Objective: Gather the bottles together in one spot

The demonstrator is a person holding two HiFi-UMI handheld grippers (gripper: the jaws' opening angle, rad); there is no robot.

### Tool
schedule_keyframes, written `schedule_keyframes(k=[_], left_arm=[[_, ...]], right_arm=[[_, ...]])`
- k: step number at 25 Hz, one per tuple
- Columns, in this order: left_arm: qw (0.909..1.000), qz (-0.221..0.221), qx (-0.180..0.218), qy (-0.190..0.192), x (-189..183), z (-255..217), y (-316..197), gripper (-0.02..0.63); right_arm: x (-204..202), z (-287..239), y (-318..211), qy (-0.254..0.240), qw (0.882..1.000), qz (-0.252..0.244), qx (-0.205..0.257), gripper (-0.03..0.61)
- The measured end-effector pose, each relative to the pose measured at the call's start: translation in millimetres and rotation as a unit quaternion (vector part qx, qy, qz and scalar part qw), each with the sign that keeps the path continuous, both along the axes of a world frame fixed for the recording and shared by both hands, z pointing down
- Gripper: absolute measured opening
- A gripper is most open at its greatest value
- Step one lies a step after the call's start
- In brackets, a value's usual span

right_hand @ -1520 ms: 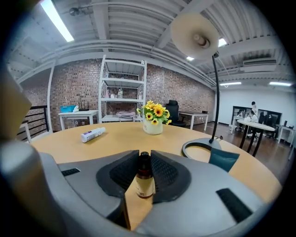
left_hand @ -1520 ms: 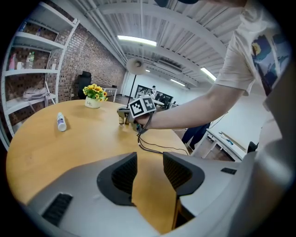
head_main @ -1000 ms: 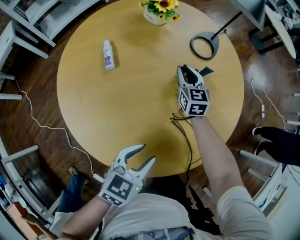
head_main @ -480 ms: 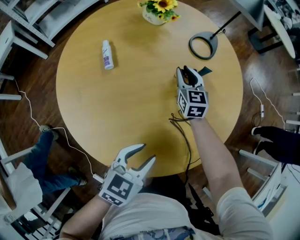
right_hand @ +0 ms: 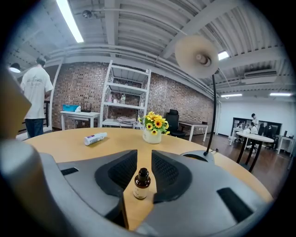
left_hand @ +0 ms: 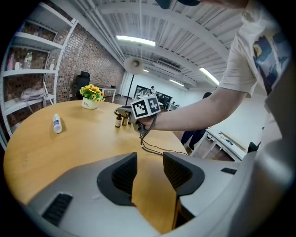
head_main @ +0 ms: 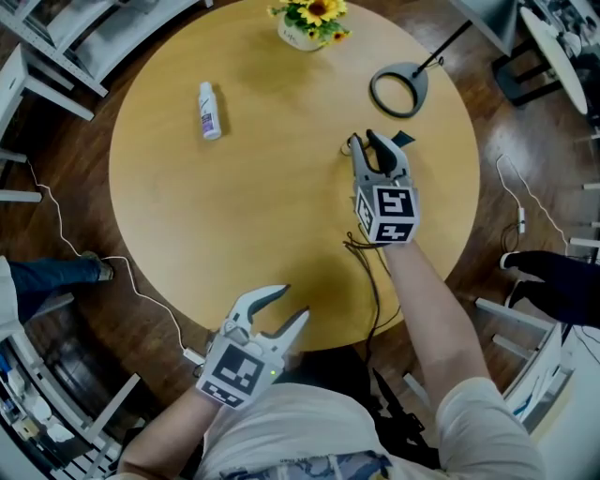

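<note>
The round bench (head_main: 187, 234) carries everything. The left tongs (head_main: 292, 305) hang over its near edge, spread a little with nothing between them. The right tongs (head_main: 366, 141) are out toward the far right, near the ringed foot of a lamp (head_main: 398, 91). They have just been opening and now stand clear of an amber bottle (right_hand: 141, 184), which is upright on the bench between them. A pot of flowers (head_main: 309, 23) sits at the far edge. The white bottle (head_main: 208, 111) lies on its side, well apart to the left. A second amber bottle (left_hand: 118, 121) stands close beside the first.

The set-down looks finished. I would draw the right tongs straight back along their own line, kept spread, so that neither pad clips the narrow bottle or its neighbour. Then I would fetch the white bottle.

The white bottle bears purple print and the amber bottle a pale label, both too small to read.
</note>
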State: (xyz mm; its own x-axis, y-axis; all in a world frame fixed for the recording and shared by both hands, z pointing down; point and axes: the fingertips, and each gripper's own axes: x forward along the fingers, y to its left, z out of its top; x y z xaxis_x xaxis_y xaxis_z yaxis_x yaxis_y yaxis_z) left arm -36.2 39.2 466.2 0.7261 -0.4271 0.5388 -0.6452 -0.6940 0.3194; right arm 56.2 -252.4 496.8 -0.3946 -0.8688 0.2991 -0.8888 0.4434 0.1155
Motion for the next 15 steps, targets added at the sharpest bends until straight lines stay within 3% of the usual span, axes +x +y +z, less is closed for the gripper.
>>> schedule_keyframes(k=[7,15], left_arm=[[0.9998,-0.019,0.008,0.006,12,-10,-8,0.164],[0.9972,-0.071,0.019,0.01,36,-40,-15,0.164]], right_arm=[[19,-52,53,-0.012,0.999,-0.049,0.001,0.132],[92,-93,149,-0.017,0.995,-0.079,-0.066,0.156]])
